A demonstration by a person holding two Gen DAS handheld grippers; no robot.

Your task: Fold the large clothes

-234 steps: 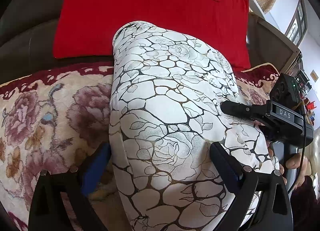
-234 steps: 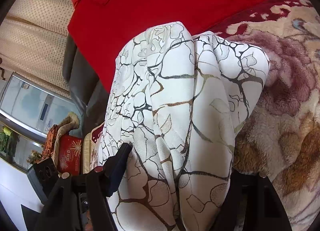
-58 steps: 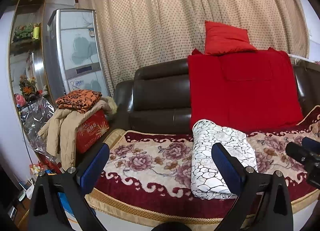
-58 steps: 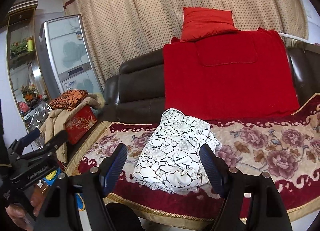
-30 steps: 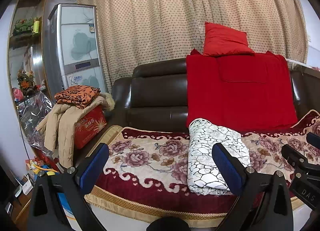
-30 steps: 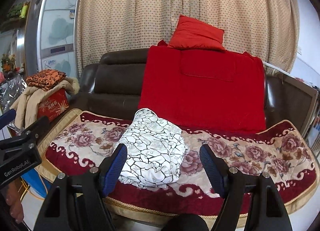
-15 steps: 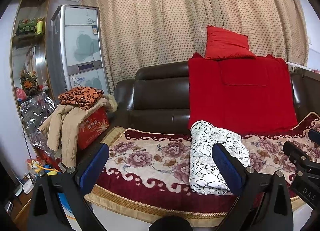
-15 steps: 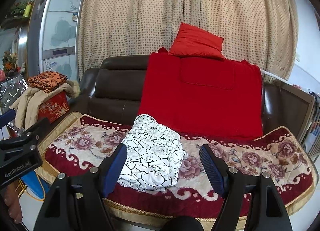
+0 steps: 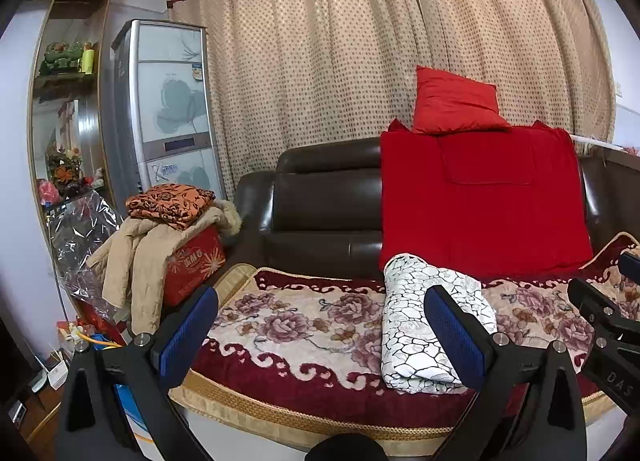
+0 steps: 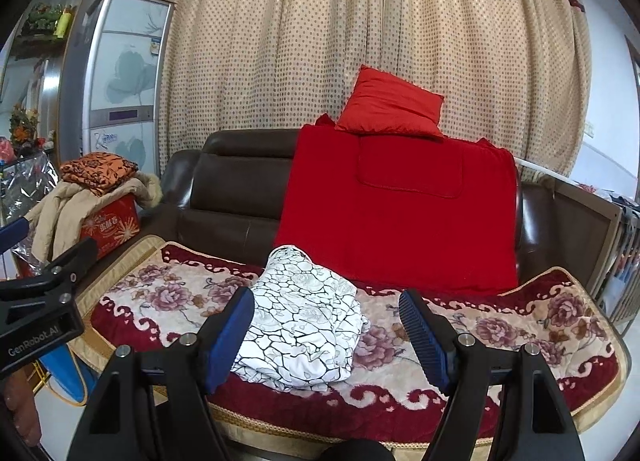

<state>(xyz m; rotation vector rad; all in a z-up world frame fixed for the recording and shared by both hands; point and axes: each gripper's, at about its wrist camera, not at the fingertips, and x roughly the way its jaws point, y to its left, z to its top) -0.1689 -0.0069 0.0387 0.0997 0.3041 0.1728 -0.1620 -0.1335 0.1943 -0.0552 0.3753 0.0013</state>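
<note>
Lying folded on the floral seat cover (image 9: 304,325), the white crackle-print garment (image 9: 416,325) runs lengthwise from the sofa's front edge back toward the red blanket (image 9: 480,205) draped over the brown leather sofa (image 9: 324,197). Both the left gripper (image 9: 320,337) and the right gripper (image 10: 326,335) are spread wide, grasping nothing, well apart from it. "GenRobot.AI" and "DAS" mark the gripper bodies. Dotted curtains (image 10: 280,41) hang behind.

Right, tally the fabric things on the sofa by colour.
Red: 2, the cushion and the blanket over the backrest
White with black crackle: 1, the folded garment
Floral maroon and cream: 1, the seat cover
Total: 4
</note>
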